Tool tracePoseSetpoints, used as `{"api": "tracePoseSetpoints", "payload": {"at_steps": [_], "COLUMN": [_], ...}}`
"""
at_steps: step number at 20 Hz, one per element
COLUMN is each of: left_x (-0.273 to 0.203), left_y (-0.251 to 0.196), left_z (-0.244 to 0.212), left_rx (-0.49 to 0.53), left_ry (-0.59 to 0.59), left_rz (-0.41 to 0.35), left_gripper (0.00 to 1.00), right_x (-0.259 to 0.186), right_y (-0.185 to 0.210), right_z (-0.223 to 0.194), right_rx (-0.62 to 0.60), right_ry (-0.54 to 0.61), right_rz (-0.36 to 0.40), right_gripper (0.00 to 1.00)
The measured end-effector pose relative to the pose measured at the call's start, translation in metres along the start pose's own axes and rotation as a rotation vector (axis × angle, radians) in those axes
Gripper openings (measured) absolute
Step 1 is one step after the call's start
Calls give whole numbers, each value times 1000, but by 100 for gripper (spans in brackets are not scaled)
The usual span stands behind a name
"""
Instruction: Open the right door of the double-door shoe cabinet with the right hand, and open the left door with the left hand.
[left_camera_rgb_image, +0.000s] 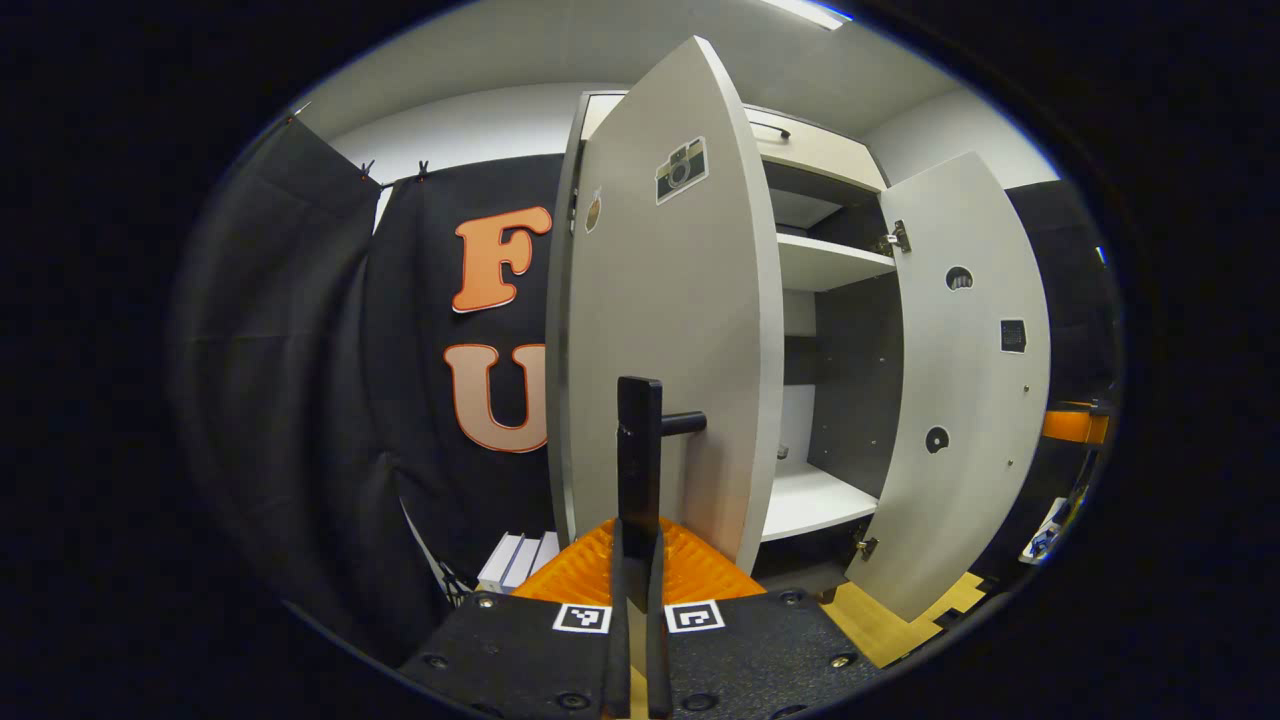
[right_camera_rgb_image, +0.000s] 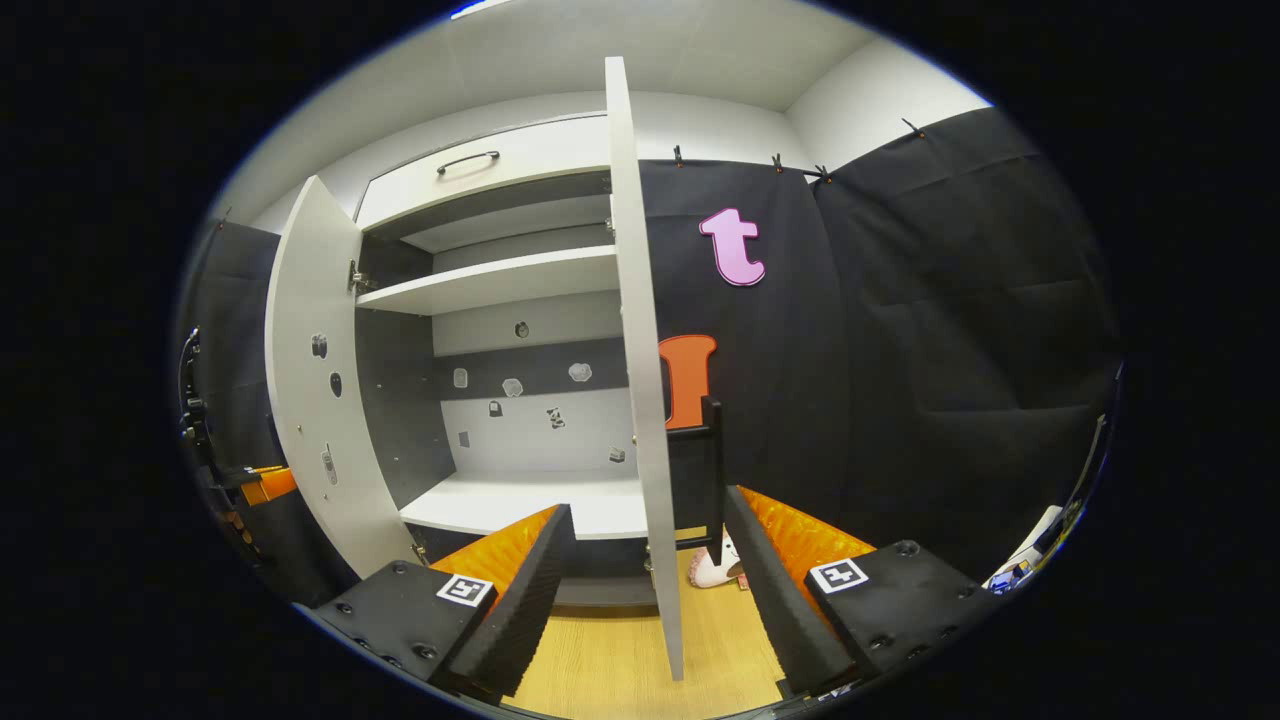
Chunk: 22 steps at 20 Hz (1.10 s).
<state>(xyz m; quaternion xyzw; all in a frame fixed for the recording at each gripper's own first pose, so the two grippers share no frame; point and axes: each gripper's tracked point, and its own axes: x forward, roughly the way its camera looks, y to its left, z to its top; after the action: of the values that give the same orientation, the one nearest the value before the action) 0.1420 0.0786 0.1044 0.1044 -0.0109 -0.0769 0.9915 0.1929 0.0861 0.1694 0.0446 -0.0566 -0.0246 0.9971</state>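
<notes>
Doors of the shoe cabinet both stand swung out, so the pale shelves and the dark side panels inside are on show. In the left gripper view the left door fills the middle, its outer face turned to the camera with a camera sticker near the top. Its dark bar handle stands upright right in front of the left tongs, whose two fingers are pressed close together on the lower end of that handle, pinching it. Farther right in the same view the right door hangs wide, its inner face showing (two round hinge holes in it), and the white bottom shelf lies between the two doors.

In the right gripper view the right door is seen edge-on, running down the middle of the picture between the fingers of the right tongs. Those fingers are spread well apart, one on each side of the door's edge and touching neither face. The door's dark handle sits on its right face, just above the right finger. The left door stands open at the far left. Light wooden floor shows beneath the tongs.
</notes>
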Motion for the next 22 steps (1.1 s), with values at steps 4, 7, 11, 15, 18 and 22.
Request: {"api": "tracePoseSetpoints", "payload": {"at_steps": [4, 7, 11, 15, 18, 22], "left_x": [-6, -7, -11, -19, -28, -38], "left_y": [4, 7, 23, 42, 61, 74], "left_z": [0, 0, 1, 2, 8, 11], "left_rx": [-16, -12, -23, -44, -42, -88], "left_ry": [5, 0, -1, 0, -10, -14], "left_rz": [-12, -14, 1, 10, 30, 28], "left_gripper": [5, 2, 5, 4, 3, 0], "right_x": [-1, -4, -4, -4, -6, -9], "right_y": [6, 7, 8, 9, 12, 13], "right_z": [0, -2, -2, -3, -3, -3], "right_rx": [6, 0, -2, -6, -5, -4], "right_ry": [-1, 6, 4, 4, 3, 0], "right_rz": [8, 13, -3, -16, -14, -17], "right_gripper": [91, 99, 99, 99, 99, 91]}}
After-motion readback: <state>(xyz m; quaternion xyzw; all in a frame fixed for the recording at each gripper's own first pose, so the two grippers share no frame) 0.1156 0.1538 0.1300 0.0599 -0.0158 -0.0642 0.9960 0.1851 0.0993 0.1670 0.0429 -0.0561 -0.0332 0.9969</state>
